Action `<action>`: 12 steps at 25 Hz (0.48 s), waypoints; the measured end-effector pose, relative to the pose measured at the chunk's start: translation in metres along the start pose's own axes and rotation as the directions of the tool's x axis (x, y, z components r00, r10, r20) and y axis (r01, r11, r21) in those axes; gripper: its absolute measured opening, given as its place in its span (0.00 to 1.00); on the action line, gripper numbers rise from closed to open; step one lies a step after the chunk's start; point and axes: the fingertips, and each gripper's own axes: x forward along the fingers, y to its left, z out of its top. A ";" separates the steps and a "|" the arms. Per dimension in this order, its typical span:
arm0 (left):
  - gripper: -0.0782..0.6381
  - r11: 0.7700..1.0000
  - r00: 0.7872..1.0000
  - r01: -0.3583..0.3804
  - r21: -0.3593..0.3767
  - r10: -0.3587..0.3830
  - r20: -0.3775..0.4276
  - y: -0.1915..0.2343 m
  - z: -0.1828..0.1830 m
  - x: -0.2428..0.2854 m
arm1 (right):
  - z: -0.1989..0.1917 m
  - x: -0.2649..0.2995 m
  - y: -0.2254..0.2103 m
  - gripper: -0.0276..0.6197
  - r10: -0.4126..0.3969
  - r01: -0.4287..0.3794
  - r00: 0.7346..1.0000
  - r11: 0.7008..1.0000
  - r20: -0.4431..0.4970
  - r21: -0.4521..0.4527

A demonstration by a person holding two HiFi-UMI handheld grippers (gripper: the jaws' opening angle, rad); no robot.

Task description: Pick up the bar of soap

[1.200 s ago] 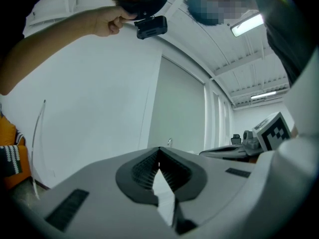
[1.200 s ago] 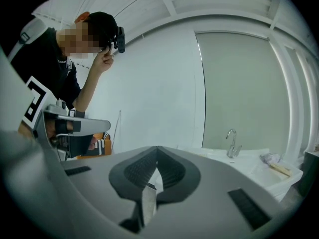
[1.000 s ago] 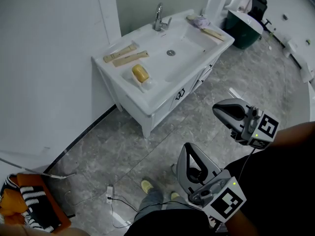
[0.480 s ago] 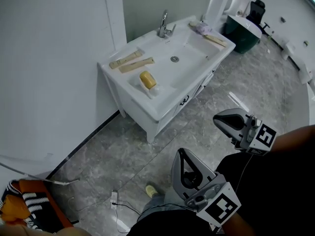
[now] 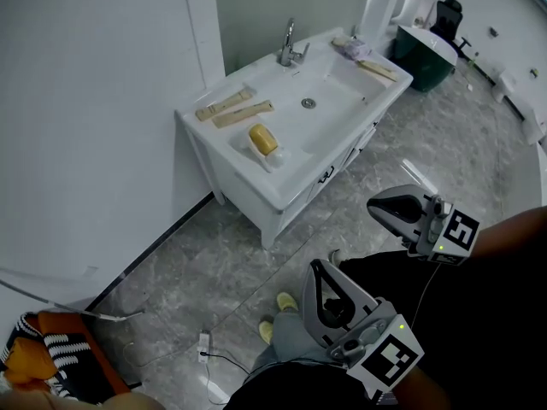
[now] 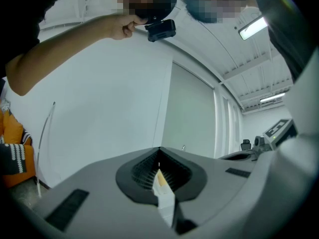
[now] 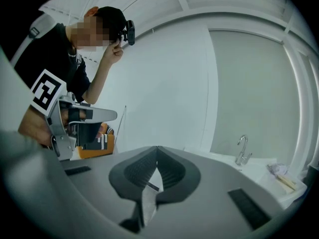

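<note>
Lying on sink [image 5: 338, 101], bar of soap [image 5: 263, 138], axis seemingly diagonal, left claw [image 5: 316, 268], right claw [image 5: 374, 206] pressed together

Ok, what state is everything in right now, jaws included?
Yellow bar of soap: lying on its white dish on the sink top, untouched.
Left gripper: jaws shut, empty.
Right gripper: jaws shut, empty.
Chrome tap: no stream visible.
White vanity cabinet doors: closed.
</note>
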 end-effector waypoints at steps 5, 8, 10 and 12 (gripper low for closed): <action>0.12 1.000 1.000 -0.020 0.023 0.019 0.021 -0.003 0.006 0.014 | 0.010 0.017 -0.002 0.05 0.051 -0.051 0.998 0.999 0.032 0.016; 0.12 0.998 0.999 -0.050 0.030 0.050 0.016 -0.001 0.007 0.020 | 0.017 0.030 -0.003 0.05 0.091 -0.092 0.995 0.995 0.047 0.022; 0.12 0.997 0.997 -0.078 0.014 0.078 0.014 0.000 0.007 0.028 | 0.018 0.038 -0.012 0.05 0.112 -0.113 0.992 0.993 0.054 0.024; 0.12 0.995 0.995 -0.099 0.008 0.099 0.004 0.001 0.006 0.039 | 0.020 0.047 -0.021 0.05 0.128 -0.131 0.989 0.991 0.073 0.028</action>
